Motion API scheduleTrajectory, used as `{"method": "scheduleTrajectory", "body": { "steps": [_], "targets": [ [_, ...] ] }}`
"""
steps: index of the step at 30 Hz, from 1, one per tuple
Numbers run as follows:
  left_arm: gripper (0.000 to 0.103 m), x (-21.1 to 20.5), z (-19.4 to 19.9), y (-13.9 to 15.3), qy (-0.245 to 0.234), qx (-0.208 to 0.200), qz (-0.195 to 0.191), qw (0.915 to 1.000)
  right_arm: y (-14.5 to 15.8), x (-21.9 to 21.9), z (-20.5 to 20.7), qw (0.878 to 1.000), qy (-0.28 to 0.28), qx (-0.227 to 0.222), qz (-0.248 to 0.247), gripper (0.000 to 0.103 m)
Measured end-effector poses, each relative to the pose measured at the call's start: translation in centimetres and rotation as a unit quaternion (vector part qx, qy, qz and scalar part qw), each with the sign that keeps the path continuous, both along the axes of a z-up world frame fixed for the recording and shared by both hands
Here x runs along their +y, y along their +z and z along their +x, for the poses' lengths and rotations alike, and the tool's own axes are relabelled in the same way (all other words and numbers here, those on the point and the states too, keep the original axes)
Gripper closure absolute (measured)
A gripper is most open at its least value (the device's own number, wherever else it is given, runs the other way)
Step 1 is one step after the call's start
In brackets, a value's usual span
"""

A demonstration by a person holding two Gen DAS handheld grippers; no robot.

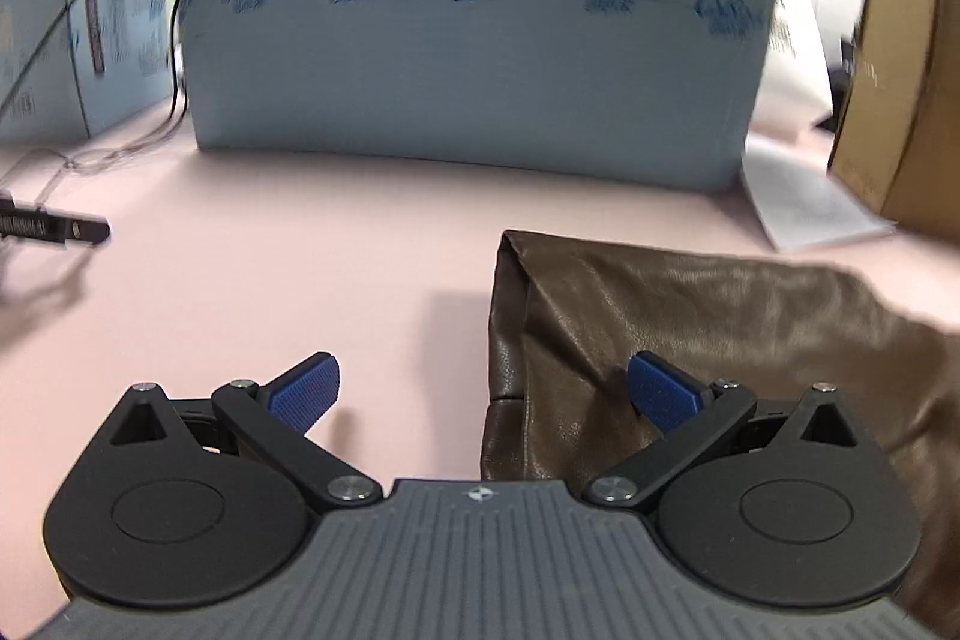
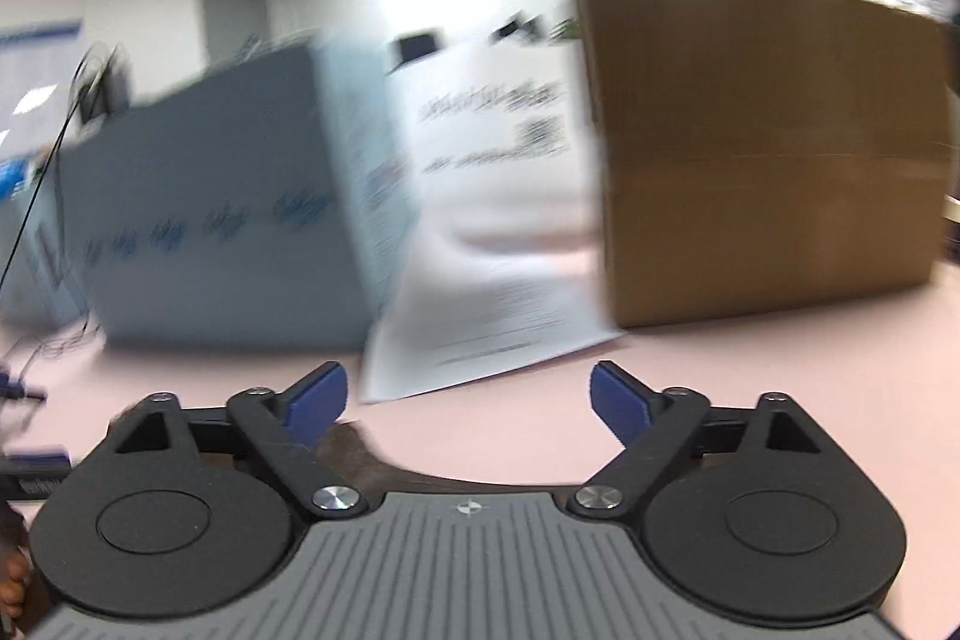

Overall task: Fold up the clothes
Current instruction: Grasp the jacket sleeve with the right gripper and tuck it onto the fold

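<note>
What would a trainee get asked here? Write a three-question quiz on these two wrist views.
1. True or false: the left gripper is clamped on the folded brown leather garment.
2. Which stands right of the large pale blue printed carton in the right wrist view? A) a green plastic crate B) a plain brown cardboard box C) a red metal toolbox
3. Fill in: both grippers hover over a ____-coloured tabletop.

Key
1. False: its jaws are spread, and the garment's edge lies between its blue fingertips without being pinched.
2. B
3. Pink. The right gripper is open too.
</note>
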State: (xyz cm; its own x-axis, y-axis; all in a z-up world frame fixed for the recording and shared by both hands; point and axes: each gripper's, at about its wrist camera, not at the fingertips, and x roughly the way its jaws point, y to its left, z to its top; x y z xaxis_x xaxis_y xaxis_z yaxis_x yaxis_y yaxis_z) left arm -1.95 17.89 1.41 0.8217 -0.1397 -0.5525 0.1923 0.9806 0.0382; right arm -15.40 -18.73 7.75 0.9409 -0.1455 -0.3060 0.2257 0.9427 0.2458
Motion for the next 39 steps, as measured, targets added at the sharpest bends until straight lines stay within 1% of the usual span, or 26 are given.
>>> {"method": "scheduleTrajectory", "body": {
  "steps": [1,2,3,5,7,8,10,12,13,15,17,19,20,23,24,26,28,29,30,31,32,33,35,36,38,39],
  "targets": [
    [0.000,-0.2,-0.2,0.0,-0.001,-0.006,0.007,1.0000,-0.2,-1.0,-1.6,1.000,-0.015,-0.008,0.022,0.002],
    [0.000,-0.4,-0.3,-0.1,-0.002,-0.010,0.013,0.9999,-0.4,-1.8,-2.8,0.999,-0.027,-0.013,0.040,0.000],
    [0.000,-0.3,-0.3,-0.1,-0.002,-0.007,0.013,0.9999,-1.0,-2.9,-4.8,0.997,-0.054,-0.014,0.052,0.000],
    [0.000,0.0,0.0,-0.2,-0.002,0.002,0.003,1.0000,-2.3,-4.3,-7.8,0.993,-0.103,-0.007,0.064,0.000],
    [0.000,0.5,0.4,-0.3,-0.001,0.016,-0.017,0.9997,-3.7,-5.6,-10.1,0.986,-0.139,0.001,0.090,0.000],
    [0.000,0.6,0.5,-0.3,-0.001,0.019,-0.020,0.9996,-4.2,-6.0,-10.9,0.984,-0.145,0.004,0.106,0.000],
    [0.000,1.0,0.6,-0.3,0.001,0.026,-0.035,0.9990,-5.9,-7.2,-12.5,0.976,-0.138,0.011,0.170,0.000],
    [0.000,1.1,0.6,-0.3,0.001,0.026,-0.043,0.9987,-7.4,-7.8,-13.2,0.968,-0.125,0.017,0.216,0.000],
    [0.000,1.1,0.6,-0.3,0.001,0.027,-0.043,0.9987,-7.7,-7.8,-13.5,0.968,-0.124,0.007,0.218,0.000],
    [0.000,1.1,0.6,-0.3,0.001,0.026,-0.042,0.9988,-8.0,-7.5,-13.3,0.971,-0.111,0.005,0.211,0.000],
    [0.000,1.0,0.5,-0.3,0.001,0.025,-0.040,0.9989,-8.2,-7.0,-12.8,0.974,-0.078,0.008,0.211,0.000],
    [0.000,1.0,0.5,-0.3,0.001,0.024,-0.039,0.9990,-8.5,-6.5,-11.7,0.974,-0.029,0.006,0.226,0.000],
    [0.000,1.0,0.5,-0.3,0.001,0.024,-0.039,0.9989,-8.6,-6.3,-11.2,0.973,-0.018,0.004,0.228,0.000],
    [0.000,1.0,0.6,-0.4,0.001,0.027,-0.039,0.9989,-8.6,-6.1,-10.6,0.973,-0.011,0.001,0.229,0.003],
    [0.000,1.0,0.6,-0.4,0.001,0.027,-0.039,0.9989,-8.8,-6.3,-10.7,0.972,-0.020,0.001,0.233,0.009],
    [0.000,1.0,0.6,-0.4,0.001,0.027,-0.038,0.9989,-9.1,-6.9,-10.8,0.969,-0.042,0.001,0.245,0.026],
    [0.000,1.0,0.6,-0.4,0.001,0.027,-0.037,0.9989,-9.4,-7.5,-10.9,0.964,-0.064,0.002,0.257,0.064],
    [0.000,1.0,0.6,-0.4,0.001,0.028,-0.037,0.9989,-9.6,-8.0,-11.2,0.961,-0.071,-0.001,0.269,0.069],
    [0.000,1.0,0.6,-0.4,0.001,0.028,-0.037,0.9989,-9.9,-8.6,-11.5,0.952,-0.067,-0.011,0.297,0.076],
    [0.000,1.0,0.6,-0.4,0.001,0.028,-0.037,0.9989,-10.4,-9.2,-11.7,0.940,-0.058,-0.023,0.334,0.086],
    [0.000,1.0,0.6,-0.4,0.001,0.028,-0.037,0.9989,-10.9,-9.7,-12.0,0.927,-0.049,-0.029,0.369,0.090],
    [0.000,0.9,0.5,-0.4,0.002,0.028,-0.037,0.9989,-11.2,-9.9,-12.1,0.921,-0.045,-0.032,0.386,0.094],
    [0.000,0.8,0.5,-0.4,0.002,0.028,-0.036,0.9989,-11.1,-10.0,-12.2,0.919,-0.042,-0.040,0.389,0.096],
    [0.000,0.9,0.5,-0.4,0.002,0.028,-0.036,0.9989,-10.8,-9.8,-12.2,0.924,-0.041,-0.045,0.377,0.097],
    [0.000,0.9,0.5,-0.4,0.003,0.028,-0.036,0.9990,-9.9,-9.0,-12.1,0.938,-0.046,-0.049,0.340,0.098],
    [0.000,0.9,0.5,-0.4,0.003,0.027,-0.036,0.9990,-9.3,-8.3,-12.0,0.947,-0.049,-0.051,0.312,0.098]
  ]
}}
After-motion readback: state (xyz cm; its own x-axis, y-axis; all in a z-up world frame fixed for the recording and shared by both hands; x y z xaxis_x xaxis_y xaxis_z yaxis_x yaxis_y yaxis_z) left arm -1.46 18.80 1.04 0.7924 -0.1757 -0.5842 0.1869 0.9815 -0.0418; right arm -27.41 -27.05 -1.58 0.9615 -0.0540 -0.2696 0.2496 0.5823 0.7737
